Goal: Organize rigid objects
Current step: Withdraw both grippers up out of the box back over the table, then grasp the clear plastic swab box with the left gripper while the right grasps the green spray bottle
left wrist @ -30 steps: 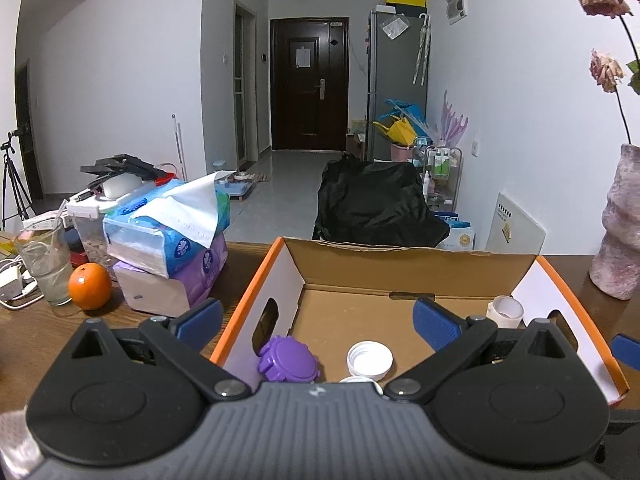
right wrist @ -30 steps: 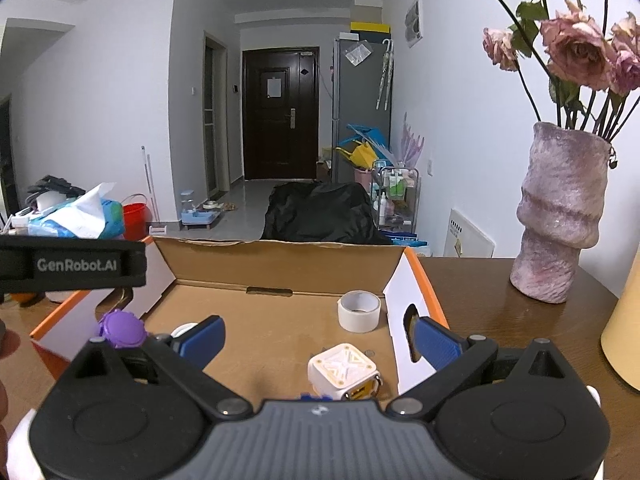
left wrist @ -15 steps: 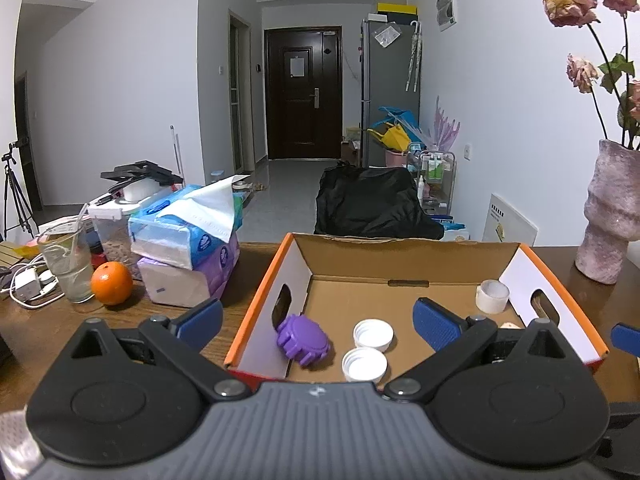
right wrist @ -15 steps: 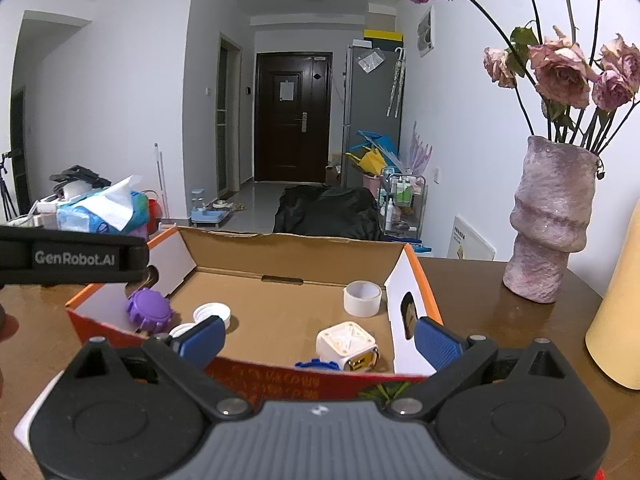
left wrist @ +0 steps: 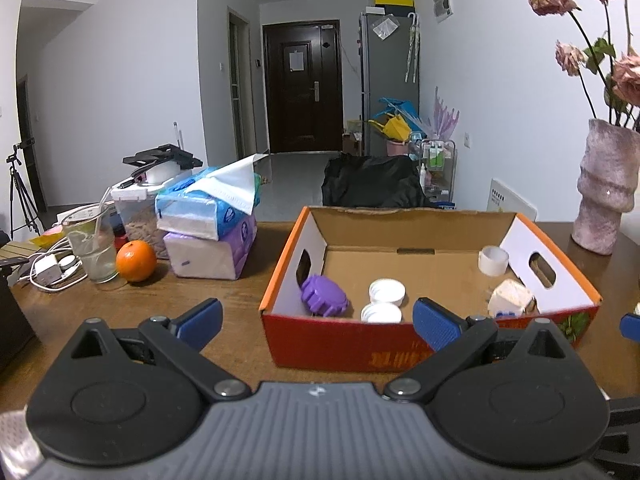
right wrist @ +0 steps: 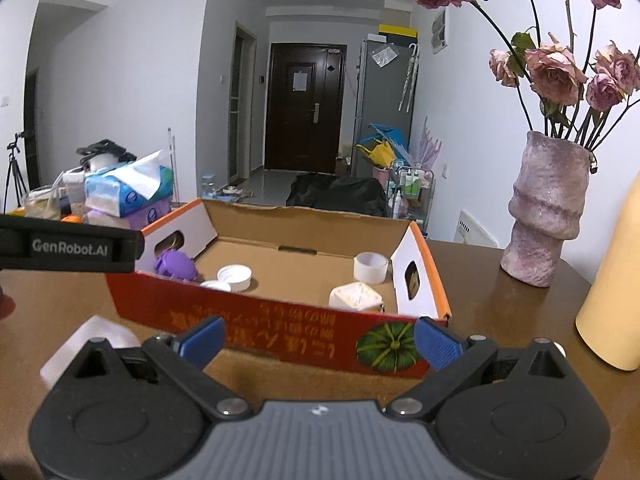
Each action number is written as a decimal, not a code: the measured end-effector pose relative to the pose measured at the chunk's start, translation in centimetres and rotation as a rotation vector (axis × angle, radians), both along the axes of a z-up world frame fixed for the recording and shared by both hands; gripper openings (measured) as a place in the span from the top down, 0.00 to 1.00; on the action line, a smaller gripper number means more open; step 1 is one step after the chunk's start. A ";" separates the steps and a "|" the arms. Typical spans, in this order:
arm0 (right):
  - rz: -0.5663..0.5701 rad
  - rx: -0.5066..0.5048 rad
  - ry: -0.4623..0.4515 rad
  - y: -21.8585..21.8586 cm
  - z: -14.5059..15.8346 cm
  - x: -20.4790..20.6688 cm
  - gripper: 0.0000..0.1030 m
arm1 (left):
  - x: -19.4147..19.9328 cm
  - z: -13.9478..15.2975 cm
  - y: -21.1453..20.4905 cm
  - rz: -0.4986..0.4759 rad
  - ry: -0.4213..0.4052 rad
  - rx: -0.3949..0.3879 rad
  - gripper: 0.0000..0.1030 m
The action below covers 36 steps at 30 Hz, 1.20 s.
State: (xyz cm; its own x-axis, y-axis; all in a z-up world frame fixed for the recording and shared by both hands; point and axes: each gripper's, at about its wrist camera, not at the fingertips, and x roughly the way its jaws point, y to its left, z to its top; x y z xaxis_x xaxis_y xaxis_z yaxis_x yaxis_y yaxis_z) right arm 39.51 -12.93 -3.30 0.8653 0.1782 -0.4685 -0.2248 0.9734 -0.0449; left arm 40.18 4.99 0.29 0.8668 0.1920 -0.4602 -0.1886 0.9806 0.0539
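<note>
Both my grippers — left (left wrist: 316, 316) and right (right wrist: 318, 340) — hang wide open and empty before the box (right wrist: 280, 344), where the purple cap (left wrist: 323, 295), white lids (left wrist: 387, 292), tape (right wrist: 371, 267) and cube (right wrist: 355, 298) lie — reaching in low, I judge, could catch the front wall and shove it
</note>
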 end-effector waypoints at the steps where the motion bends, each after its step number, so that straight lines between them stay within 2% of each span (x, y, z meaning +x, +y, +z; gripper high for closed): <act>1: 0.003 -0.002 0.002 0.0 -0.1 -0.3 0.02 | -0.4 -0.1 0.0 -0.002 0.004 0.004 0.00; 23: 0.014 -0.001 0.013 -0.2 -0.7 -7.4 0.02 | -7.9 -1.6 1.1 -0.004 0.043 -0.013 0.00; 30: 0.014 -0.003 0.030 0.2 -1.2 -8.9 0.02 | -9.2 -2.3 1.6 -0.013 0.059 -0.022 0.00; 36: -0.001 -0.003 0.044 0.4 -1.7 -9.4 0.02 | -8.6 -3.2 2.1 -0.020 0.093 -0.044 0.00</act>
